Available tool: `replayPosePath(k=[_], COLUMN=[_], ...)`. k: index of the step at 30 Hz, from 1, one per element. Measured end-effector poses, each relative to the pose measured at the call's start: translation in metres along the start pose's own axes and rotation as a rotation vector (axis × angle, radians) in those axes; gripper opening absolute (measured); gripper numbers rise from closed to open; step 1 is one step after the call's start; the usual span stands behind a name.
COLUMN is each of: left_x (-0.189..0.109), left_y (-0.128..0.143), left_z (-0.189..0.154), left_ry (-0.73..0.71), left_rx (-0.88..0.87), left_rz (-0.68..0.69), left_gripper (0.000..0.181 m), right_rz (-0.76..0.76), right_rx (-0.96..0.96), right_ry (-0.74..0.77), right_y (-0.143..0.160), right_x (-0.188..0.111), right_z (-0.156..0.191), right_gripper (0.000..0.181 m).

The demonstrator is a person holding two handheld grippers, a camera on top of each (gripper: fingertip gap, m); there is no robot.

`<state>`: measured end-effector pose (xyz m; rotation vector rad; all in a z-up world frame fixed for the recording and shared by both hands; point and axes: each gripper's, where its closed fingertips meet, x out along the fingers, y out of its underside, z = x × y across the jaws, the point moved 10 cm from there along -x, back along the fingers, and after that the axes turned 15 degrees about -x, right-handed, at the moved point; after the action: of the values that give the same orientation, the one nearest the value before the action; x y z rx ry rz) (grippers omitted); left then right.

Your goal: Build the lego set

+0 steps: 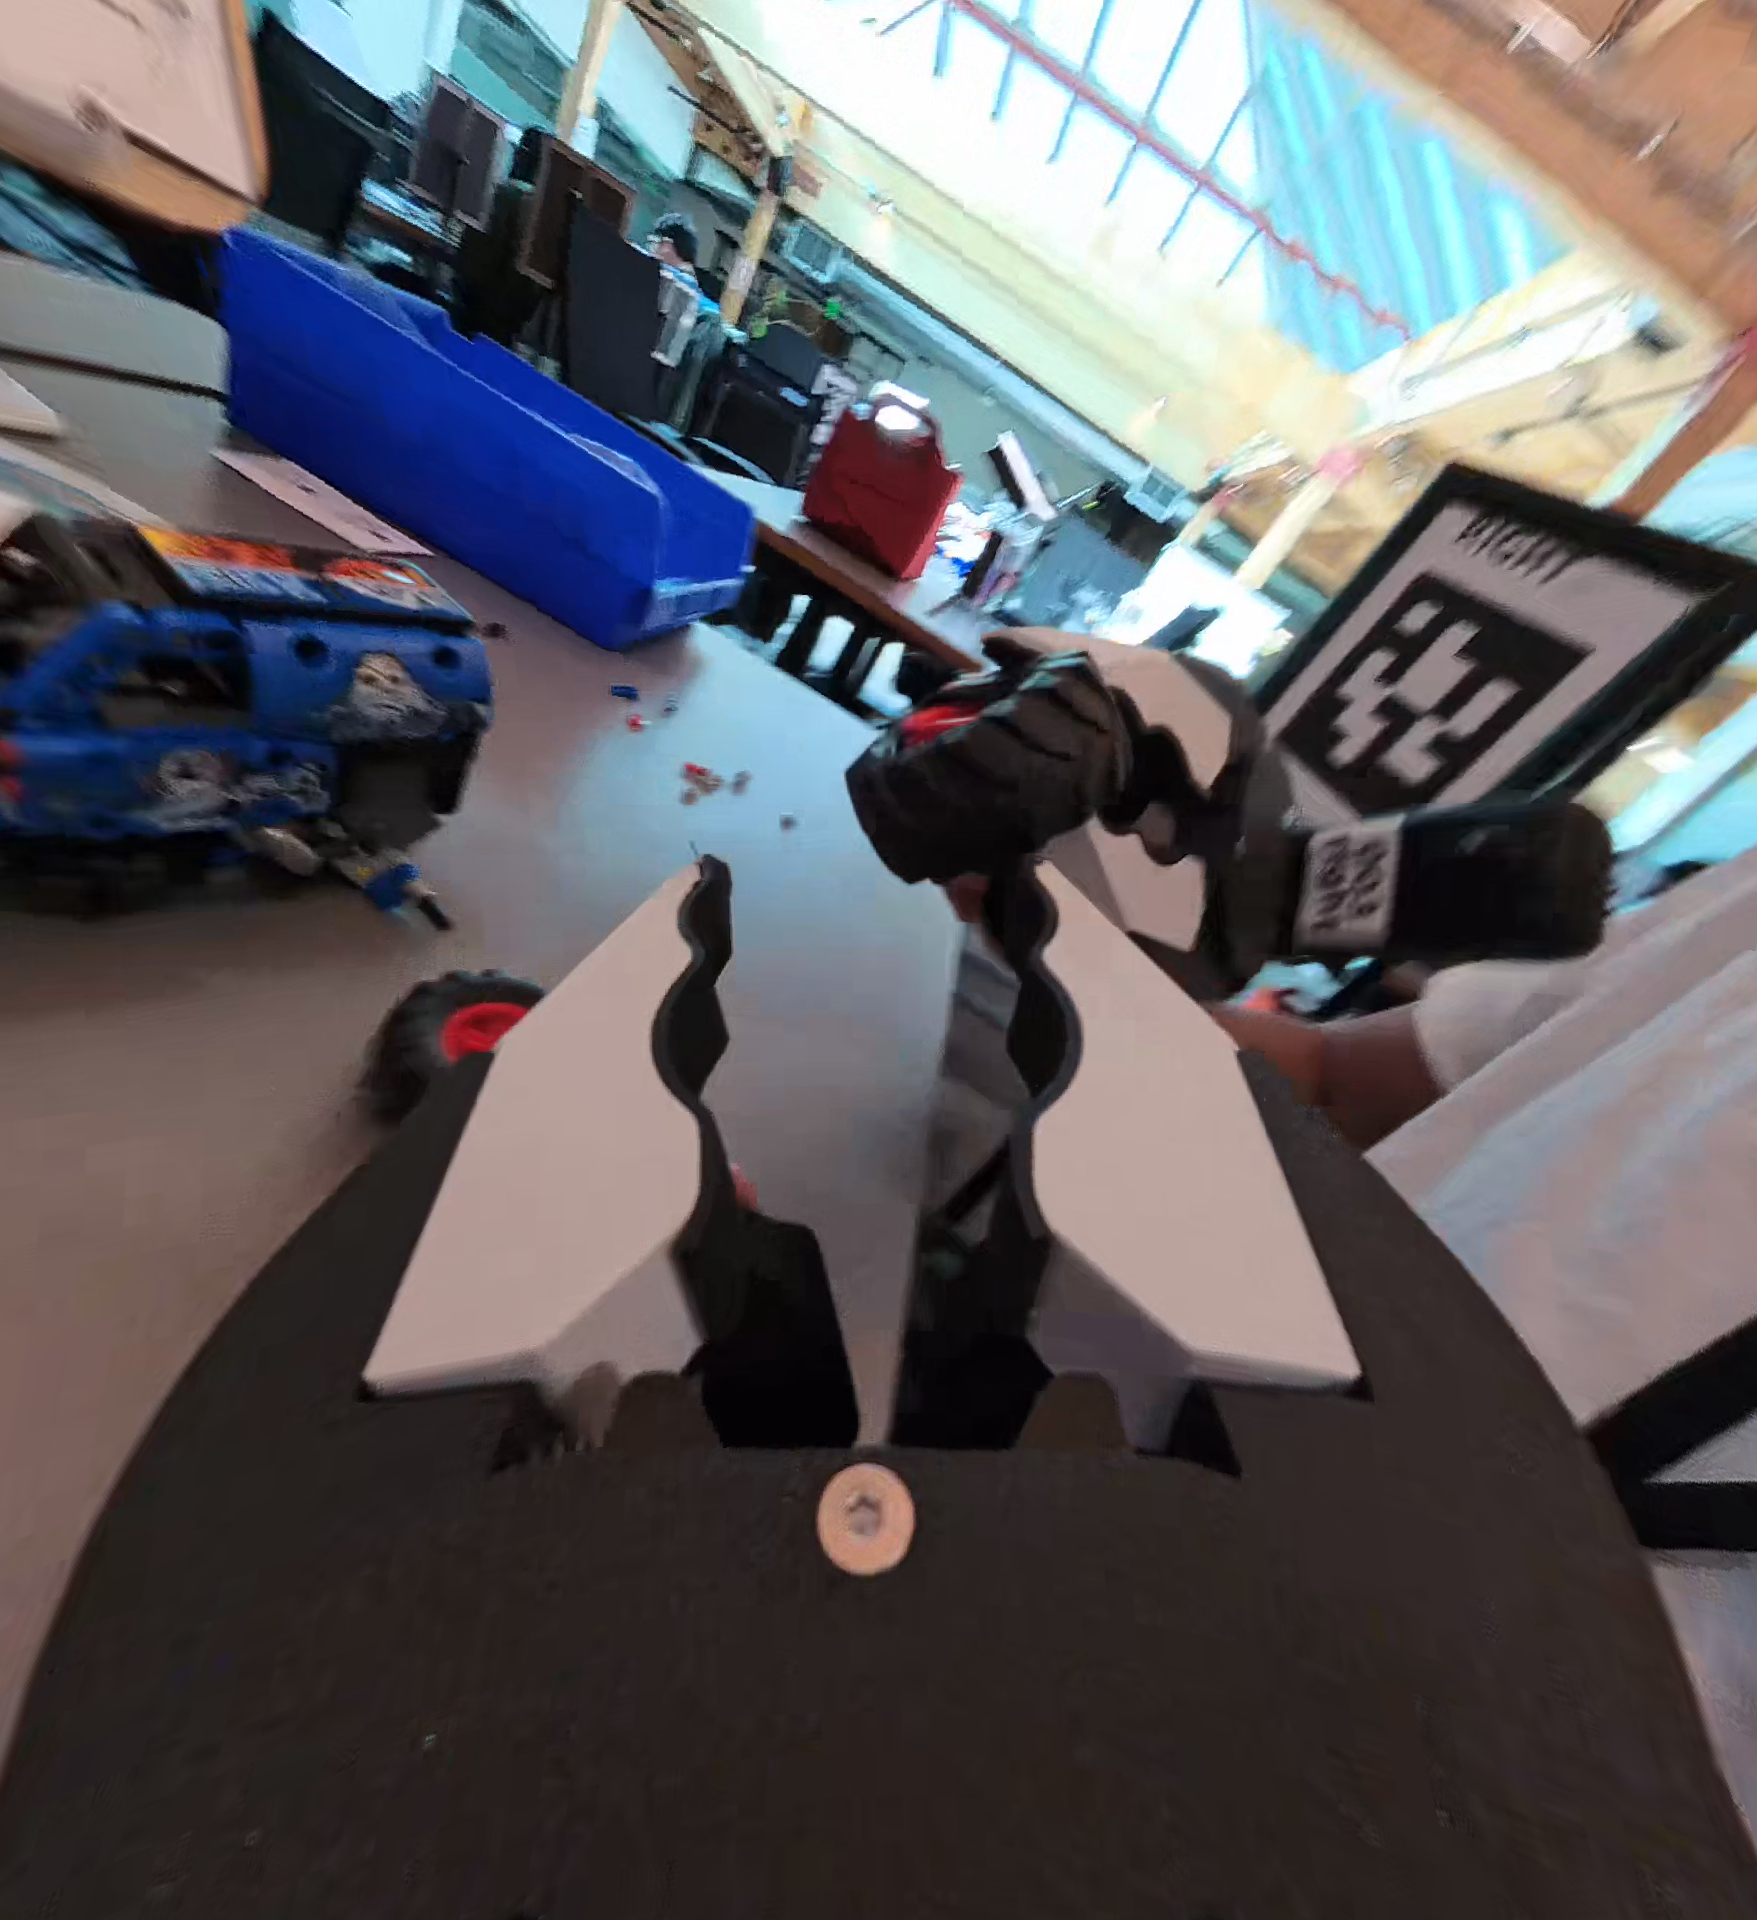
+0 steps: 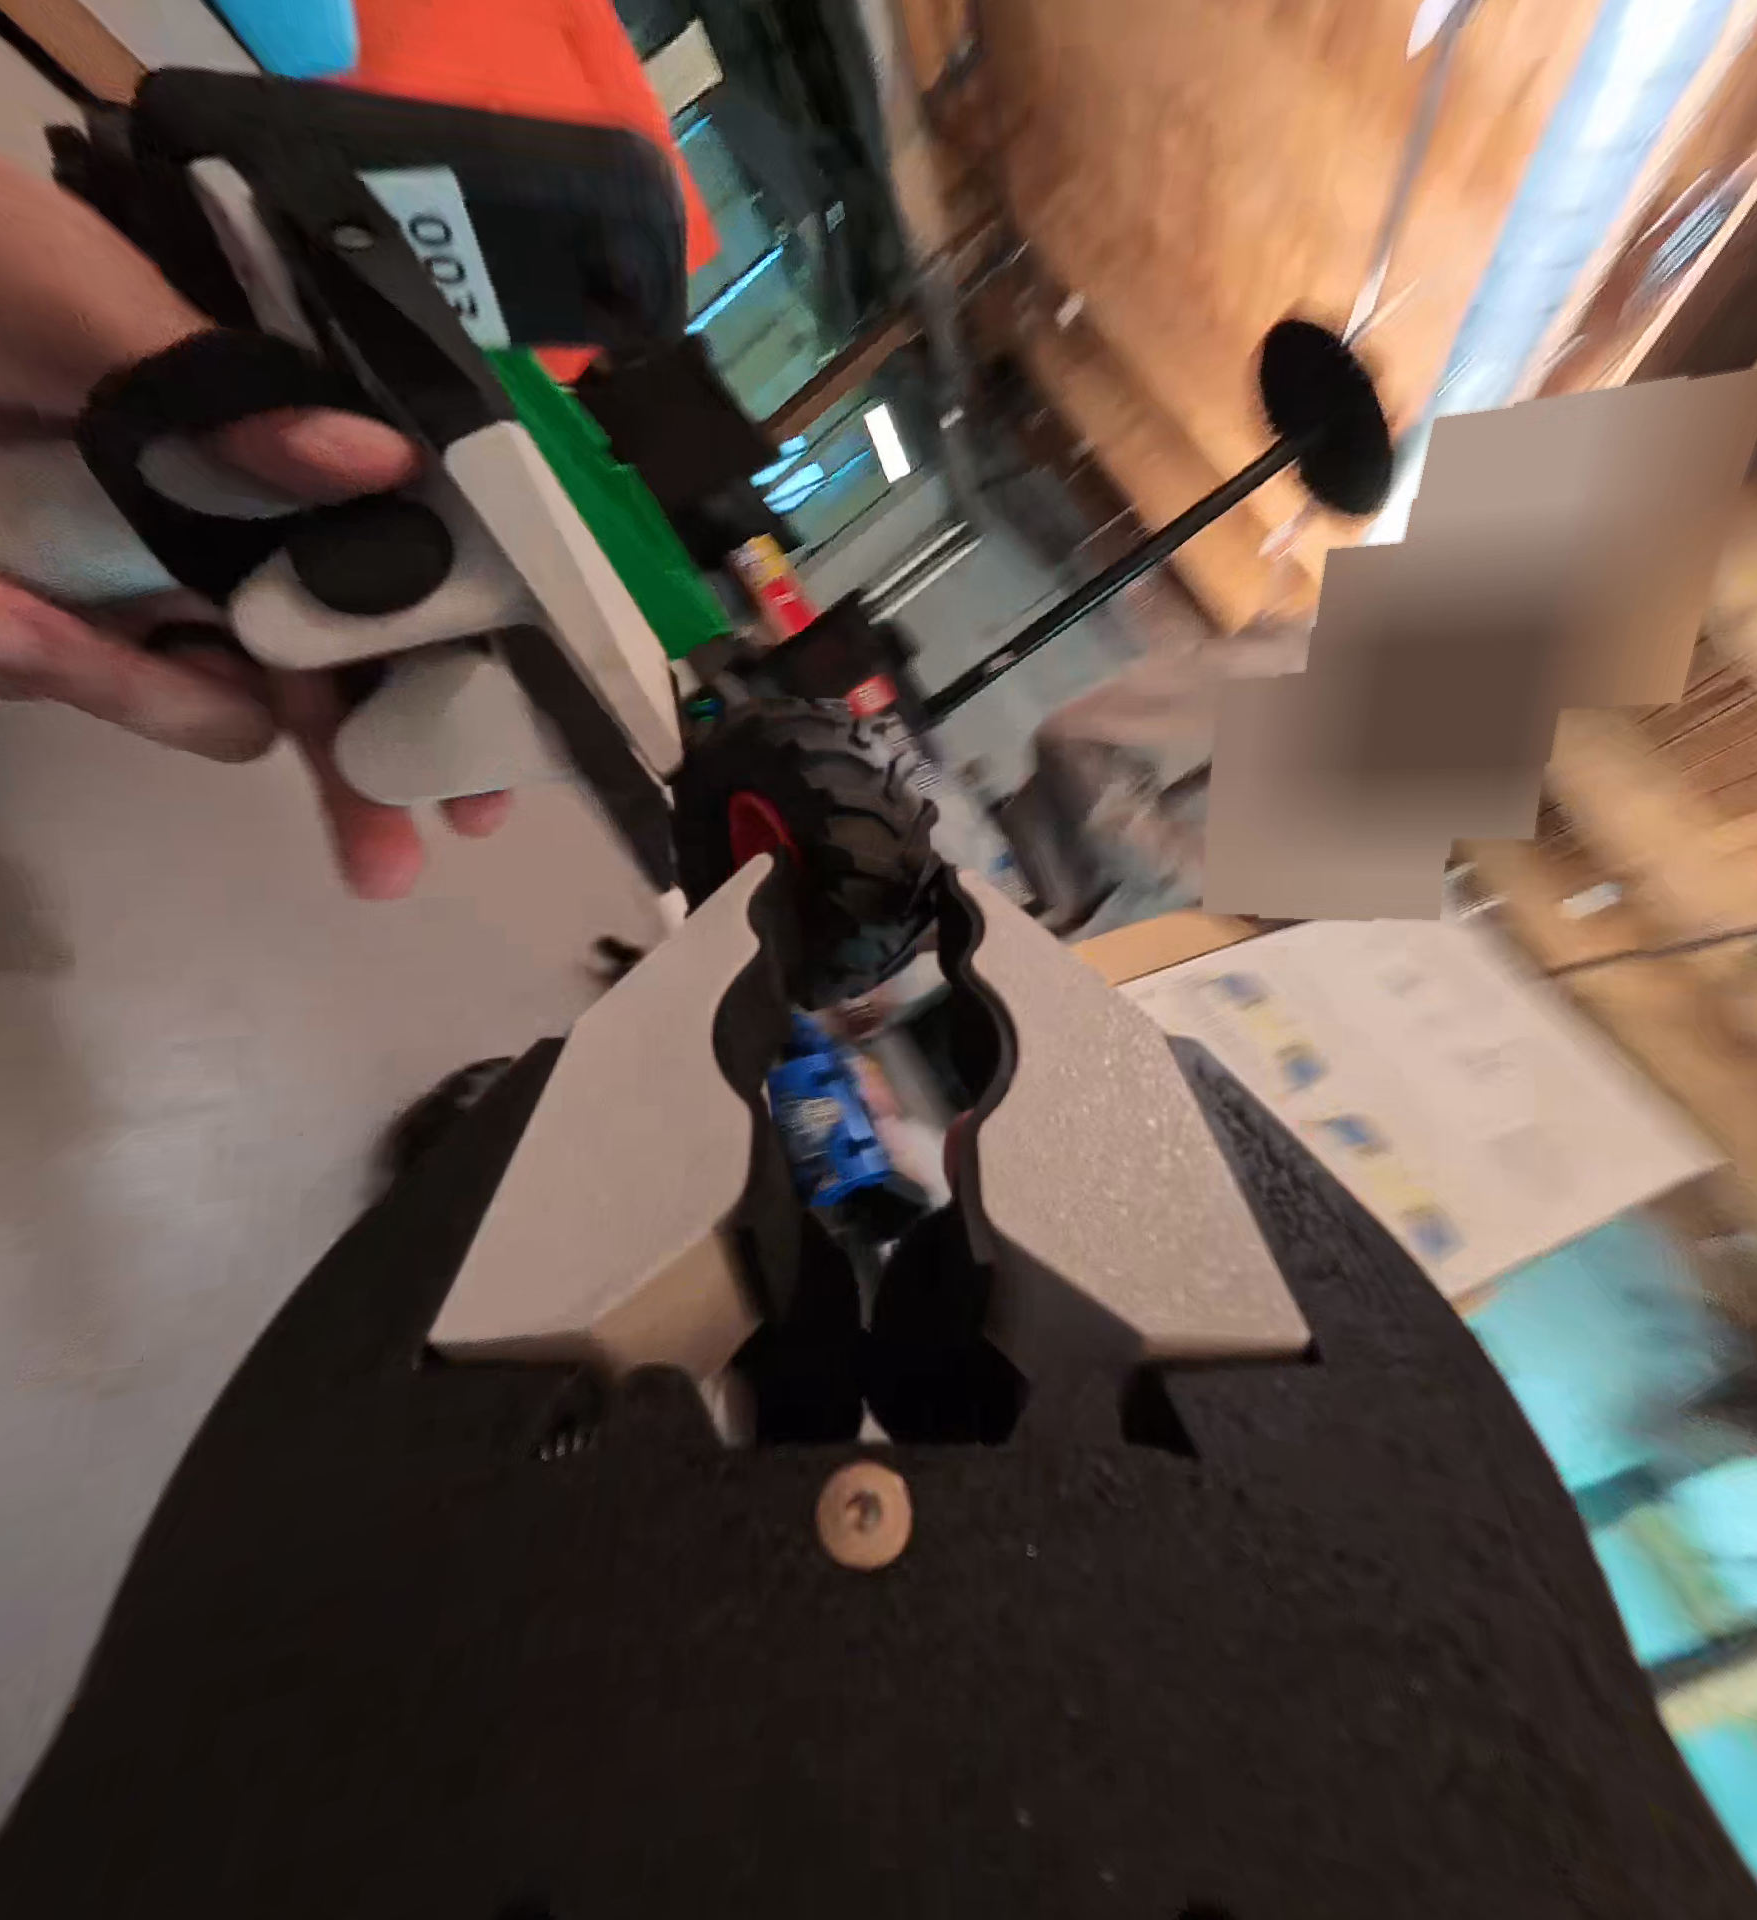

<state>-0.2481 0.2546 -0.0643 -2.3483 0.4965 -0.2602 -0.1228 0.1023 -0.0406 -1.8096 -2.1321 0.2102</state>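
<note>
Wheel fitting stage, truck body awaiting its tyres.
Right gripper (image 2: 858, 894) is clenched on a black tyre with red hub (image 2: 822, 831), raised above the table edge; left gripper (image 1: 869, 899) is released, holding nothing. Blue truck (image 1: 178, 717) sits on the table (image 1: 178, 1039), well apart; a second wheel (image 1: 448, 1029) lies near. Judged next: carry tyre to axle and align.
</note>
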Motion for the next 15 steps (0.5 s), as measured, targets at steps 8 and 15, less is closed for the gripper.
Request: replayPosePath(k=[8, 15], left_x=[0.006, 0.013], left_y=[0.010, 0.016], left_z=[0.001, -0.006], left_ry=[0.186, 0.140], left_rx=[-0.098, 0.045], left_rz=[0.038, 0.116], left_gripper=[0.059, 0.064], right_rz=[-0.033, -0.074], right_rx=[-0.389, -0.471], right_ry=[0.204, 0.183], right_y=[-0.005, -0.010], right_x=[-0.013, -0.006], right_z=[0.012, 0.046], right_gripper=[0.026, 0.026])
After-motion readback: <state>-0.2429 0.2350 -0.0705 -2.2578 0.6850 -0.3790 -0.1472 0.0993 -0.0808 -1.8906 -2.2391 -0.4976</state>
